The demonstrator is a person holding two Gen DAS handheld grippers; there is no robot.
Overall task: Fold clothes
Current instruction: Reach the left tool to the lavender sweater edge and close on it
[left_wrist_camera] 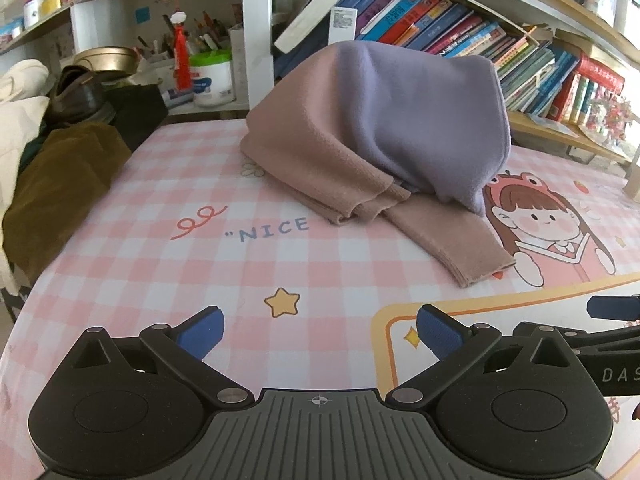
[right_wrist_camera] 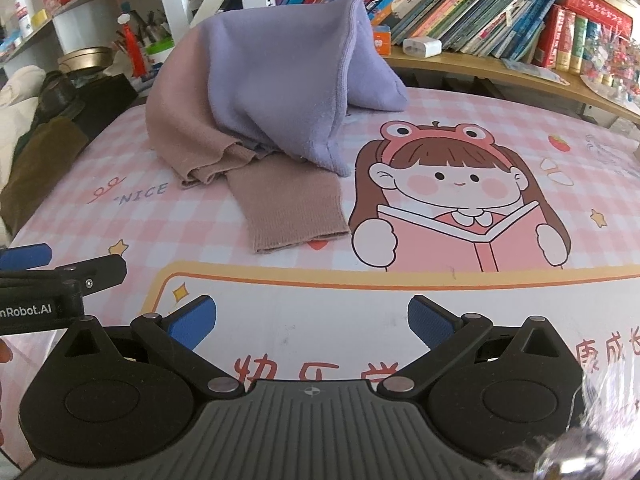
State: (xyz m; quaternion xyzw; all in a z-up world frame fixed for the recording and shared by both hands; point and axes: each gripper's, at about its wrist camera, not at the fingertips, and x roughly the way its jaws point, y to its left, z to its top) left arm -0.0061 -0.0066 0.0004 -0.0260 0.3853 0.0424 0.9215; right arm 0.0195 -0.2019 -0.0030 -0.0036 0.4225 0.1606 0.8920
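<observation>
- Left tongs (left_wrist_camera: 320,334): spread wide, nothing between the blue pads (left_wrist_camera: 202,336), hovering over the near part of the worktop (left_wrist_camera: 120,280) (pink-and-white check cover with a "NICE" print and a yellow star).
- Right tongs (right_wrist_camera: 311,323): likewise spread wide and empty, above the white panel with red characters near the front edge.
- Side by side, both sets: right tongs visible at the right edge of the left wrist view, left tongs at the left edge of the right wrist view.
- Sweater (left_wrist_camera: 372,128) (right_wrist_camera: 256,92): heaped in a loose mound toward the far side of the worktop, well apart from both tongs; mauve-pink on the left half, lavender on the right.
- One pink sleeve (left_wrist_camera: 448,236) (right_wrist_camera: 284,208): stretched out flat from under the mound toward the tongs, ribbed cuff nearest, just beside the cartoon girl (right_wrist_camera: 452,184) printed on the cover.
- Behind the mound: bookshelf (left_wrist_camera: 500,48) packed with leaning books.
- Off the left edge of the worktop: brown garment (left_wrist_camera: 60,184) draped in a pile (cream fabric further left).
</observation>
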